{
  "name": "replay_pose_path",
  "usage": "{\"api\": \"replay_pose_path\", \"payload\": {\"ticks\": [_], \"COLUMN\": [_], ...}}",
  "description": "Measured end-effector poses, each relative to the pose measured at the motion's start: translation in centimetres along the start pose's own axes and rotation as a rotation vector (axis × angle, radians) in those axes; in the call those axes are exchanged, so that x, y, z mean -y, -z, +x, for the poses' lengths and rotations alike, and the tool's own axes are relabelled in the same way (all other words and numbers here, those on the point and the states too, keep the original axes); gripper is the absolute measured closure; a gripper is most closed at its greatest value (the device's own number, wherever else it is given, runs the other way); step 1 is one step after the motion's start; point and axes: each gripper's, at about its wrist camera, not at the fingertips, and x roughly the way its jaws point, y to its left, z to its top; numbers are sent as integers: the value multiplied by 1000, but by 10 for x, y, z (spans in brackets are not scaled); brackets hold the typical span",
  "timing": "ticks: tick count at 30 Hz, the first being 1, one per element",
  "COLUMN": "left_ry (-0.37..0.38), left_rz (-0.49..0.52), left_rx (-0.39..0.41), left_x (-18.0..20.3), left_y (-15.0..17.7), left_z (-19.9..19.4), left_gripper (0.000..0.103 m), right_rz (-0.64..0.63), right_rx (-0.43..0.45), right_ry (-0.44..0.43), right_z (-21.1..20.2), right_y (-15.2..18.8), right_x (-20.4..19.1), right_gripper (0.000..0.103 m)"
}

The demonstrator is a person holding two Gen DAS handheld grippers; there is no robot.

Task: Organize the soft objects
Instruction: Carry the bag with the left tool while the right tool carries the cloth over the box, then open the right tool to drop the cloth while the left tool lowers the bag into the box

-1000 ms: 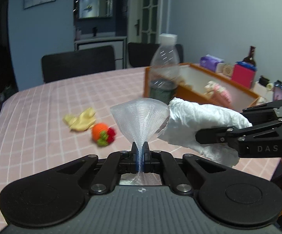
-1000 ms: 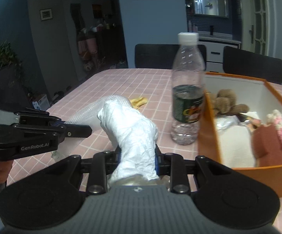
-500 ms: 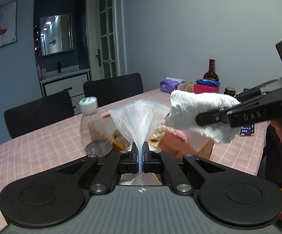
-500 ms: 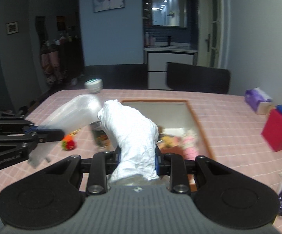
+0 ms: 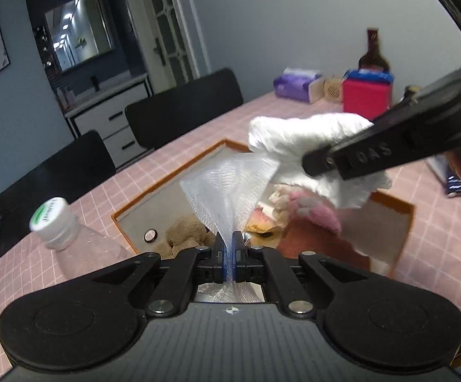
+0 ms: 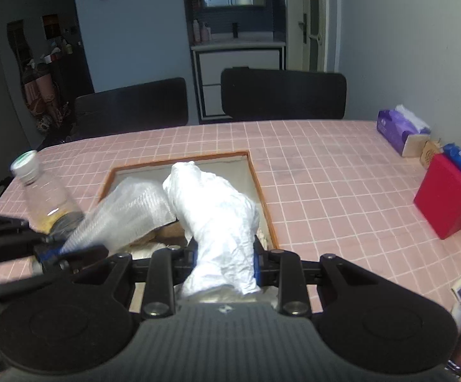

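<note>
- Clear plastic bottle (image 5: 71, 242) with a white cap, just left of the orange-rimmed box (image 5: 141, 202) on the pink checked tablecloth (image 6: 326, 172); blurred in both views.
- Translucent mesh foam sleeve (image 5: 227, 187), pinched thin in the fully clenched left gripper (image 5: 229, 248), fanned out above the box's left half.
- Brown plush toy (image 5: 186, 232) already down inside the box, under the sleeve; pink plush (image 5: 316, 210) inside too, further right.
- Crumpled white tissue wad (image 6: 217, 219), clamped between the pads of the right gripper (image 6: 224, 254), jaws part-way apart on its bulk, held over the box's right half and touching the sleeve's edge.
- Purple tissue pack (image 6: 399, 130), red box (image 6: 443, 197) and brown glass bottle (image 5: 373, 54), well to the right of the box, not part of the sorting as far as could be judged.
- Step in hand, by judgement: carry finished, both soft items poised over the box for dropping.
- Next move, by judgement: lowering toward the contents, then parting both pairs of jaws; sleeve light and springy, likely to cling or drift, so a low release well inside the rim called for.
</note>
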Motion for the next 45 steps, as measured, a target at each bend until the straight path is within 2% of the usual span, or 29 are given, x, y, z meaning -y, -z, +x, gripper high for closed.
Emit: {"api": "replay_pose_path", "payload": {"ticks": [4,9,11,13,14,17,19,24,28,30,31,32,34,35,37,41,45], "left_ry": [-87,-148,-160,-169,-175,-191,-201,-215,-229,-230,-227,-222,-224,-230,-231,-208,-174], "left_rz": [11,-7,-4,-3,1,7,6,23,29,26,22,17,21,27,33,26,27], "left_rx": [-89,-160,-182,-200,-206,-216,-223,-238,-236,-229,-228,-224,-208,-199,-185,-144,-108], "left_x": [-1,-11,-11,-9,-9,-9,-9,-5,-3,-3,-3,-3,-2,-1,2,2,1], "left_y": [-11,-18,-19,-20,-20,-21,-22,-24,-24,-23,-23,-23,-22,-22,-22,-23,-20], "left_z": [36,59,66,72,74,78,79,82,82,80,79,77,72,69,62,46,28], "left_gripper": [100,100,100,100,99,99,99,99,90,90,82,70,55,51,47,31,25], "right_rz": [57,124,128,121,120,124,131,151,167,166,162,160,157,159,161,169,167], "right_rx": [-61,-94,-111,-124,-128,-136,-136,-144,-135,-132,-131,-129,-126,-124,-121,-116,-113], "right_ry": [-21,-55,-59,-52,-44,-48,-59,-85,-103,-105,-102,-99,-98,-100,-98,-100,-92], "right_z": [47,86,99,109,113,117,115,100,83,77,74,71,68,67,65,60,53], "right_y": [-16,-29,-32,-33,-33,-31,-31,-33,-33,-31,-31,-30,-28,-27,-27,-24,-20], "right_x": [2,2,1,0,1,6,10,17,19,18,18,18,17,17,16,15,12], "right_gripper": [75,73,70,57,55,49,40,36,30,28,28,28,28,27,26,25,21]}}
